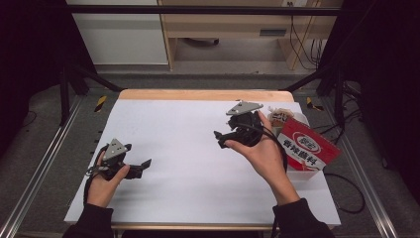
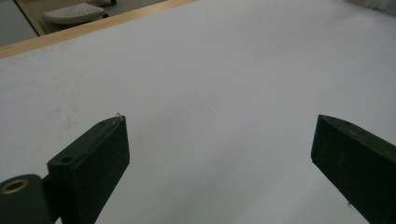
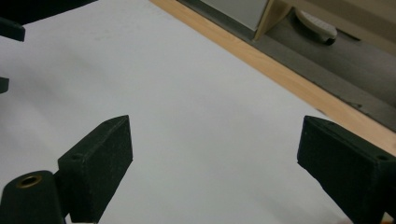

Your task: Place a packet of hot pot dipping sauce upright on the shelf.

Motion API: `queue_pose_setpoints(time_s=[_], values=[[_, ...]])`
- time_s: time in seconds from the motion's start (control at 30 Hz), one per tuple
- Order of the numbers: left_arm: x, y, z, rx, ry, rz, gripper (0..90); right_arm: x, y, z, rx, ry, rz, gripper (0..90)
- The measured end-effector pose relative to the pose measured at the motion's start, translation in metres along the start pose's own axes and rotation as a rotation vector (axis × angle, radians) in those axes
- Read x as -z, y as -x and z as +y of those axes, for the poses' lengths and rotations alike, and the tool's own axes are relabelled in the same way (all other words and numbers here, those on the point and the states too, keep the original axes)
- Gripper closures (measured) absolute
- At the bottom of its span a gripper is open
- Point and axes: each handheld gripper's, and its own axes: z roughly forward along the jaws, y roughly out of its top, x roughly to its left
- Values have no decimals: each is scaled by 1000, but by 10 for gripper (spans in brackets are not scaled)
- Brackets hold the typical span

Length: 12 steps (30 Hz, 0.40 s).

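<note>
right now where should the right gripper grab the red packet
Probably the packet's upper left edge, coming in from the left, where the right gripper already is. The packet leans tilted out of the white box at the table's right edge, so that thin edge stands free for open jaws to close across its flat faces. Its lower part sits inside the box, out of reach.

The white sheet covering the wooden table (image 1: 163,124) lies bare across the centre, the upper left and the lower middle of the high view, giving wide room to pass. The only clutter sits at the right edge: a red-and-white printed packet (image 1: 308,146) leaning in a white box (image 1: 303,174), with small crumpled items (image 1: 280,116) just above it. The black left gripper (image 1: 141,166), jaws apart, occupies the lower left; the black right gripper (image 1: 220,139), jaws apart, hangs just left of the packet.
</note>
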Motion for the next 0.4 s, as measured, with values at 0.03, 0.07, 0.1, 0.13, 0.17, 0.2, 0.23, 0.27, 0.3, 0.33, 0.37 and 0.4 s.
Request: queue_pose_setpoints(time_s=[0.03, 0.07, 0.1, 0.13, 0.17, 0.2, 0.23, 0.27, 0.3, 0.33, 0.37, 0.4], values=[[0, 0, 0, 3, -1, -1, 44, -5, -2, -3, -9, 2, 9, 108], [0, 0, 0, 3, -1, 0, 44, -11, -4, -7, -15, 0, 14, 109], [0, 0, 0, -1, -1, 2, 44, -17, -7, -11, -19, -2, 17, 110], [0, 0, 0, 0, -1, 2, 44, -23, -9, -15, -22, -6, 22, 110], [0, -1, 0, 0, -2, 3, 44, -27, -11, -18, -26, -10, 26, 111], [0, -1, 0, 0, -1, 4, 44, -35, -13, -24, -36, -12, 30, 108], [0, -1, 0, 1, -3, 8, 44, -39, -14, -27, -40, -15, 32, 107], [0, -2, -1, 5, -3, 9, 44, -48, -16, -33, -45, -19, 29, 106], [0, -2, -1, 2, -5, 13, 44, -52, -18, -36, -56, -21, 29, 107], [0, -2, -1, 5, -5, 16, 44, -58, -20, -41, -65, -25, 33, 107], [0, -3, -1, 6, -5, 17, 44, -64, -21, -45, -67, -32, 36, 106], [0, -3, -1, 6, -3, 19, 44, -69, -23, -49, -69, -38, 35, 106]])
